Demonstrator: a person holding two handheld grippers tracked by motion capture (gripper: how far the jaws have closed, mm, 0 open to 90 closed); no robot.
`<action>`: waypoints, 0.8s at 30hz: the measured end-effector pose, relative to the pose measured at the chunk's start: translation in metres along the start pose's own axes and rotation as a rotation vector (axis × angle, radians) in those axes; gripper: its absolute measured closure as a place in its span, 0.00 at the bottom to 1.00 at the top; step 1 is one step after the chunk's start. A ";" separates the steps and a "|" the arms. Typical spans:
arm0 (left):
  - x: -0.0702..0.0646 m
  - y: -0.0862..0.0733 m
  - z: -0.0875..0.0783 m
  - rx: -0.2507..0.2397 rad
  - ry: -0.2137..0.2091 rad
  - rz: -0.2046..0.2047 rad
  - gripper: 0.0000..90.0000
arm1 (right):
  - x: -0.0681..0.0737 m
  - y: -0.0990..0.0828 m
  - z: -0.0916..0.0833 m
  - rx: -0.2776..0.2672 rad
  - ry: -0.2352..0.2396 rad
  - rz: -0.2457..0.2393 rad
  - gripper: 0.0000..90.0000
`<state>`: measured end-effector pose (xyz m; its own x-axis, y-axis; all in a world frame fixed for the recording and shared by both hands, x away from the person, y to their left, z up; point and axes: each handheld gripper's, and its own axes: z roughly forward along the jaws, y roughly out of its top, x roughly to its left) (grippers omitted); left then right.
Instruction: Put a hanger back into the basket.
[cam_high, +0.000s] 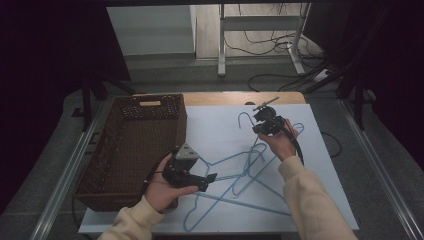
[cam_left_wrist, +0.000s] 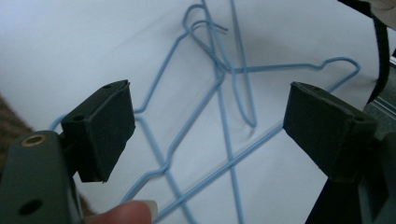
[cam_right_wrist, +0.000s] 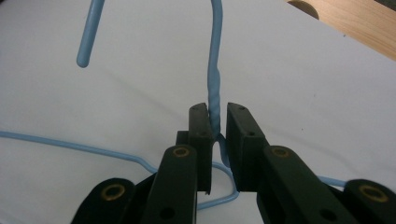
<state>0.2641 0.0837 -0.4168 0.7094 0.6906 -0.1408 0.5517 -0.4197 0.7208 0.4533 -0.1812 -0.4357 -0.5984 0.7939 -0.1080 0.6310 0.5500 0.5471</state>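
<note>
Tangled blue wire hangers (cam_high: 240, 172) sprawl across the middle of the worktop (cam_high: 210, 125), a brown basket (cam_high: 135, 145) walls off its left side, and bare room lies behind the hangers.

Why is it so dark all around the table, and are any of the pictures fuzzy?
High view: the room's edges are nearly black, while the white table sheet is lit. Left gripper view: the left claw close to the lens looks soft, the blue hangers a bit sharper, casting faint shadows. Right gripper view: the right claw and the twisted hanger neck are fairly sharp; the wooden corner is blurry.
</note>
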 end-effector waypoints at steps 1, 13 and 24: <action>-0.001 0.002 0.003 0.005 -0.006 -0.002 0.19 | 0.000 0.000 0.000 0.000 -0.001 0.000 0.90; -0.004 0.014 0.050 0.066 -0.119 -0.082 0.26 | 0.001 -0.001 -0.004 -0.006 -0.001 0.018 0.90; -0.013 0.018 0.084 0.089 -0.141 -0.120 0.31 | 0.001 -0.005 -0.008 -0.016 -0.001 0.042 0.90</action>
<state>0.3016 0.0173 -0.4590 0.6868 0.6525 -0.3202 0.6683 -0.3938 0.6311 0.4457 -0.1851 -0.4317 -0.5713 0.8164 -0.0850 0.6474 0.5118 0.5648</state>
